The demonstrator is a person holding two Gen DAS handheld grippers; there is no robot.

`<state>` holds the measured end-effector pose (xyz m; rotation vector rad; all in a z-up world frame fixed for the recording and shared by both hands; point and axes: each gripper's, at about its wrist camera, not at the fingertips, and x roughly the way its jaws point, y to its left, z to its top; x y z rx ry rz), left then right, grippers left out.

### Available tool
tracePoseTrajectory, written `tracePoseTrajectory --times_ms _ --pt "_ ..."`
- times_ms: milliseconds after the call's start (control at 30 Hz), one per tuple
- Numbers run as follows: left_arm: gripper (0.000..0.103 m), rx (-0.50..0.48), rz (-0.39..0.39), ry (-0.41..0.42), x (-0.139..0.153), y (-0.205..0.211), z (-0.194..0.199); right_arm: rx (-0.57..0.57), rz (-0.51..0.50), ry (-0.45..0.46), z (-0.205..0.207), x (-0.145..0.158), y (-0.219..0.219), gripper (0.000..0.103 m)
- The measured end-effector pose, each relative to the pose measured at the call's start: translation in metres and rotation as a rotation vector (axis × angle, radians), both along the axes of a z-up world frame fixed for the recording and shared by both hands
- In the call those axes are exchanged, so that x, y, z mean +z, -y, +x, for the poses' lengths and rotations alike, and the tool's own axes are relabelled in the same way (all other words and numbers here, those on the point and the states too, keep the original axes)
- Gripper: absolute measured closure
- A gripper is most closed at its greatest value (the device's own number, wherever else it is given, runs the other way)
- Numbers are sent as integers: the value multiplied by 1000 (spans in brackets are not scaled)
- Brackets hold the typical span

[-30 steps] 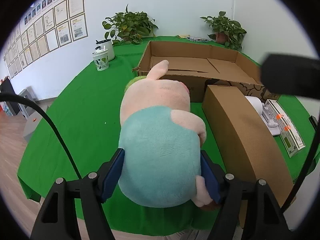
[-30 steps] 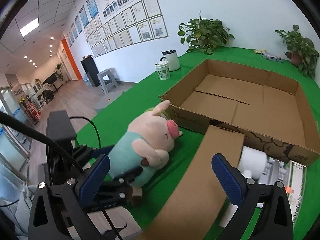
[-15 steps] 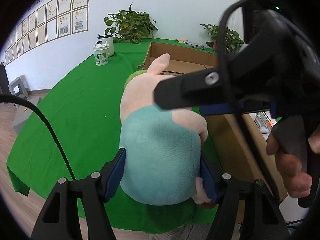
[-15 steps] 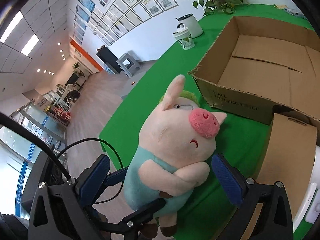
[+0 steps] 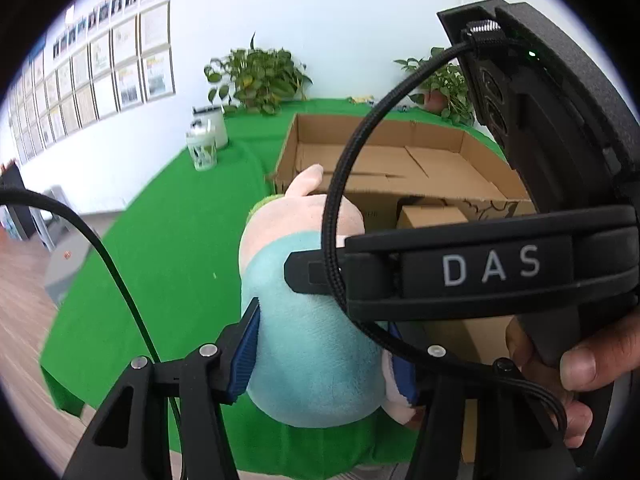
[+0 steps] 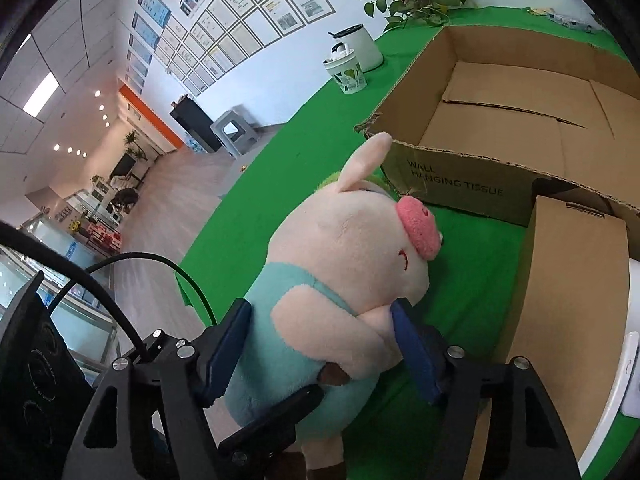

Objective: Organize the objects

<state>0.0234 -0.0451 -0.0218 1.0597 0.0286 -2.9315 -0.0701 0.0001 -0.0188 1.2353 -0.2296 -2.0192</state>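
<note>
A pink plush pig (image 5: 304, 300) in a teal shirt is held above the green table's near edge. My left gripper (image 5: 326, 344) is shut on its teal body. In the right wrist view my right gripper (image 6: 324, 344) is closed around the pig (image 6: 348, 264) at the body and arms, both pads touching it. The body of the right gripper (image 5: 500, 272), marked DAS, crosses the left view and hides the pig's right side. The large open cardboard box (image 6: 520, 120) lies just beyond the pig's head.
A closed brown carton (image 6: 568, 312) lies right of the pig. White items (image 6: 628, 340) sit beyond it. A patterned cup (image 6: 348, 72) and a white kettle (image 6: 360, 46) stand far left on the green table (image 6: 280, 168). Potted plants (image 5: 256, 76) line the wall.
My right gripper moved in from the right and closed around the pig, which the left gripper kept holding. Its body now blocks much of the left view.
</note>
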Motion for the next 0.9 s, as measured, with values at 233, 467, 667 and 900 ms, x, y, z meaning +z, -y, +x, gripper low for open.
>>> tracePoseTrajectory --times_ms 233,467,667,900 --pt "47 15 -135 -161 63 -34 2 -3 -139 -156 -5 61 -28 41" --pt "47 -14 -162 -291 118 -74 -15 -29 -179 -336 -16 144 -78 42" --pt "47 -53 -124 -336 137 -76 -29 -61 -154 -431 -20 193 -102 53" --pt "51 -50 -98 -335 129 -49 -66 -79 -158 -382 -48 203 -92 54"
